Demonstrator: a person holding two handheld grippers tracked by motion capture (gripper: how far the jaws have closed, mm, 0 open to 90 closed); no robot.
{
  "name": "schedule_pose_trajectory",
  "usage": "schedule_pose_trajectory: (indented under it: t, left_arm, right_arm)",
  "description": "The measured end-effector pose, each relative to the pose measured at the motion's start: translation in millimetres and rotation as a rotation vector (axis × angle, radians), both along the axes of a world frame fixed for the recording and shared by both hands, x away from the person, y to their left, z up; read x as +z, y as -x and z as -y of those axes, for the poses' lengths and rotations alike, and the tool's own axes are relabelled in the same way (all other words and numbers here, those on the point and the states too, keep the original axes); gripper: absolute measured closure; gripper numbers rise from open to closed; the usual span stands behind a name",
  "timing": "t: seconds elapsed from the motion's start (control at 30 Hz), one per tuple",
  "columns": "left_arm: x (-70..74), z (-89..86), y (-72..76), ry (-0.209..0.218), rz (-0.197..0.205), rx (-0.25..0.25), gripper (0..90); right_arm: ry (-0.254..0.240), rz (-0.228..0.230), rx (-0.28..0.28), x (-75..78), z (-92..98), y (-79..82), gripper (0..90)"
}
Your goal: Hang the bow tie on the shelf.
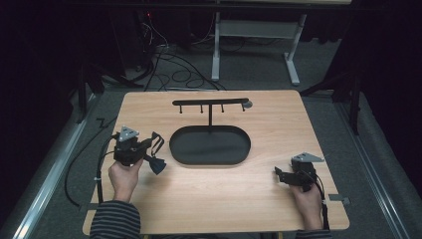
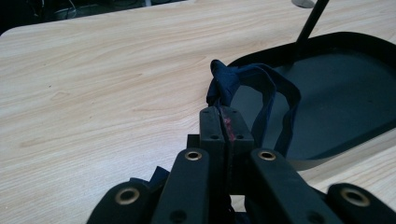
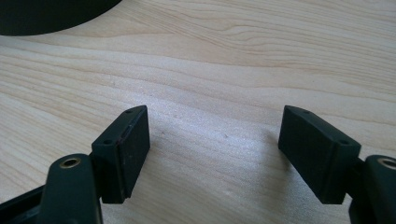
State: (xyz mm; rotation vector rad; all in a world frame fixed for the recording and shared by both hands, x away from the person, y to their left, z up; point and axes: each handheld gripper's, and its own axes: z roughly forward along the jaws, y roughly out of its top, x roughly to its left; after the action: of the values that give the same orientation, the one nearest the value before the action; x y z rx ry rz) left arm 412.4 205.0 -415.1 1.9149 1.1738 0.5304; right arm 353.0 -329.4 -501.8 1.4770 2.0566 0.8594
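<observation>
My left gripper (image 1: 149, 150) hovers a little above the table's left side, just left of the black oval tray (image 1: 209, 147). Its jaws are shut on a dark blue fabric strap (image 1: 157, 141). The left gripper view has the gripper (image 2: 226, 114) pinching the strap (image 2: 261, 77), which loops up and forward over the tray's rim (image 2: 336, 42); more blue cloth (image 1: 157, 165) hangs below the jaws. At the right front of the table my right gripper (image 1: 278, 174) is held low, pointing left. In its own view the gripper (image 3: 215, 140) stands open over bare wood, with nothing between its pads.
A black T-shaped stand (image 1: 209, 102) with several small hooks under its crossbar rises from the back of the tray, and its post (image 2: 310, 21) is in the left gripper view. A corner of the tray (image 3: 46, 14) lies ahead of the right gripper. Cables cover the floor beyond the table.
</observation>
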Motion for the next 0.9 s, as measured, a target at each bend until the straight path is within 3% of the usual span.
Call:
schedule_pose_trajectory:
  t: [0.9]
  left_arm:
    - [24.2, 16.9, 7.4, 0.002, 0.058, -0.054, 88.6]
  right_arm:
    - [-0.001, 0.0, 0.0, 0.0, 0.0, 0.0, 26.1]
